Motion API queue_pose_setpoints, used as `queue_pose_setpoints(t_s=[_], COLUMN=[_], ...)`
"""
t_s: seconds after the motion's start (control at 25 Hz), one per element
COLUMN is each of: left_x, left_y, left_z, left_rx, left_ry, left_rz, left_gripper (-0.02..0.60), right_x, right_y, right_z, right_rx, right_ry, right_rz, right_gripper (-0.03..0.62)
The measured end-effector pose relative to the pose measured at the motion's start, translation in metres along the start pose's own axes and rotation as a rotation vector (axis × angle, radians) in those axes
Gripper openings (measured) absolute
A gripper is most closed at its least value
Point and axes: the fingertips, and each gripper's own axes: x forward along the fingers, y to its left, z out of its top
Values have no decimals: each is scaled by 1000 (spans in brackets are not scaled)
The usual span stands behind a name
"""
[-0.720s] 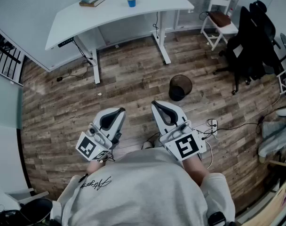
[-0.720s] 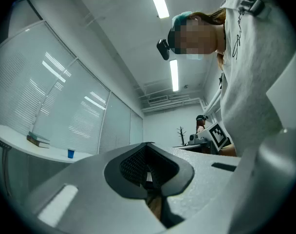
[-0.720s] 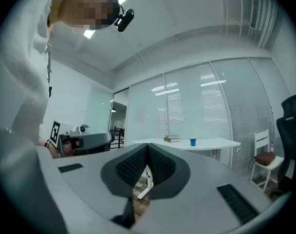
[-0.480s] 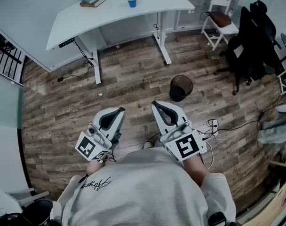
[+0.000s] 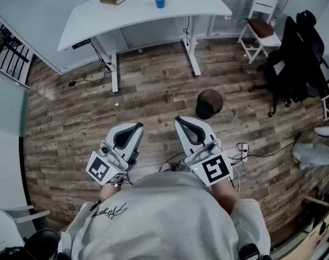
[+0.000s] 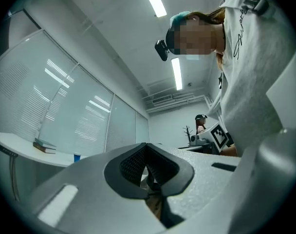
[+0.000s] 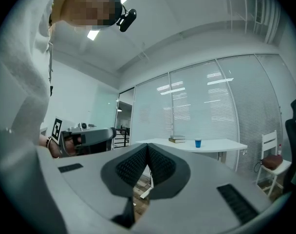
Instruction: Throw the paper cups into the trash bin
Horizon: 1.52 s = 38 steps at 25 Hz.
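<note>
Blue paper cup [image 5: 160, 1] on white desk [image 5: 137, 18], black trash bin [image 5: 209, 103] on floor [image 5: 148, 93]; left gripper [image 5: 135, 128] and right gripper [image 5: 181, 122] both clenched shut, empty.

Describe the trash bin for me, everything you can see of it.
The trash bin is a small round basket, dark, seemingly of wire mesh, with an open top. It stands upright on the wood floor, to the right of the right leg of the white desk and short of the black office chair. Only the floor touches it. Its inside is too dark to tell whether anything lies in it.
</note>
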Motion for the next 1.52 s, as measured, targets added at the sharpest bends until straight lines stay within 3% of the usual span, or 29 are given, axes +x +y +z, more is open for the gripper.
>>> queue_pose_setpoints(t_s=[0.32, 0.64, 0.96, 1.32, 1.52], left_x=[-6, -11, 6, 52, 98], left_y=[19, 33, 47, 91, 136], left_z=[-2, -17, -24, -33, -37], left_rx=[-15, -46, -55, -42, -26], left_ry=[10, 22, 29, 22, -8], left_rz=[14, -30, -60, -48, 4], left_gripper=[3, 3, 3, 3, 3], right_x=[15, 20, 29, 68, 106], right_y=[2, -8, -36, -87, -134], right_z=[-2, -2, -2, -6, 0], right_rx=[18, 11, -4, 60, 13], right_ry=[-9, -51, -63, -58, -45], right_rz=[-4, -121, -171, -131, -102], right_gripper=[9, 10, 11, 11, 11])
